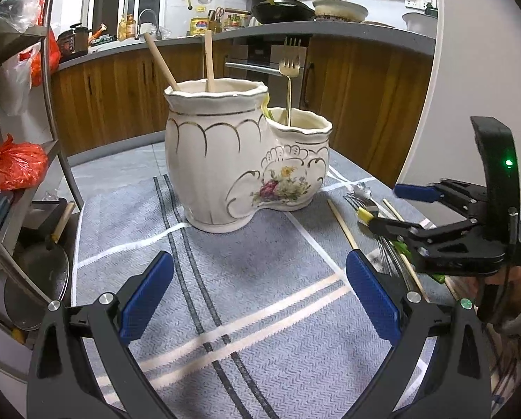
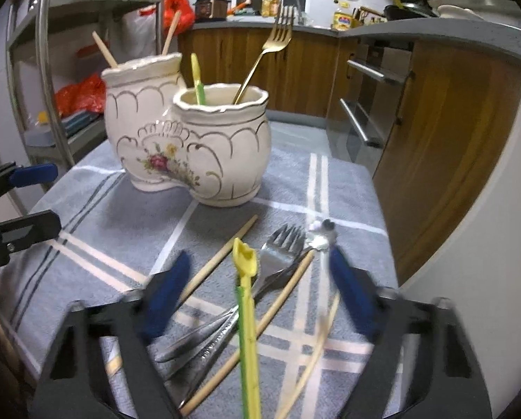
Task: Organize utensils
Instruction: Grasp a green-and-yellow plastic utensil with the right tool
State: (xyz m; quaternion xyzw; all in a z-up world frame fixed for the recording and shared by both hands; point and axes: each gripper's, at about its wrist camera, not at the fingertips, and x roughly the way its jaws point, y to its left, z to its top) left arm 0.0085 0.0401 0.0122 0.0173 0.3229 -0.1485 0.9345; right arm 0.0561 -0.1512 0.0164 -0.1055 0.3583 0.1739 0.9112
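A white two-pot ceramic holder (image 1: pixel 239 160) (image 2: pixel 190 146) stands on the grey striped cloth (image 1: pixel 246 279). Its tall pot holds two wooden chopsticks (image 1: pixel 210 61). Its low pot holds a gold fork (image 1: pixel 289 70) (image 2: pixel 264 56) and a green-yellow utensil (image 2: pixel 197 80). My left gripper (image 1: pixel 258 293) is open and empty in front of the holder. My right gripper (image 2: pixel 257 296) (image 1: pixel 393 206) is open over a loose pile: a green-yellow utensil (image 2: pixel 246 300), steel forks (image 2: pixel 281 248) and wooden chopsticks (image 2: pixel 222 258). The green-yellow utensil lies between its fingers, not clamped.
A metal shelf rack (image 1: pixel 51 104) with red bags (image 1: pixel 12 167) stands at the left. Wooden kitchen cabinets (image 1: pixel 365 97) and an oven (image 2: pixel 368 104) lie beyond the table's far edge. A small animal-topped spoon (image 2: pixel 321 234) lies by the forks.
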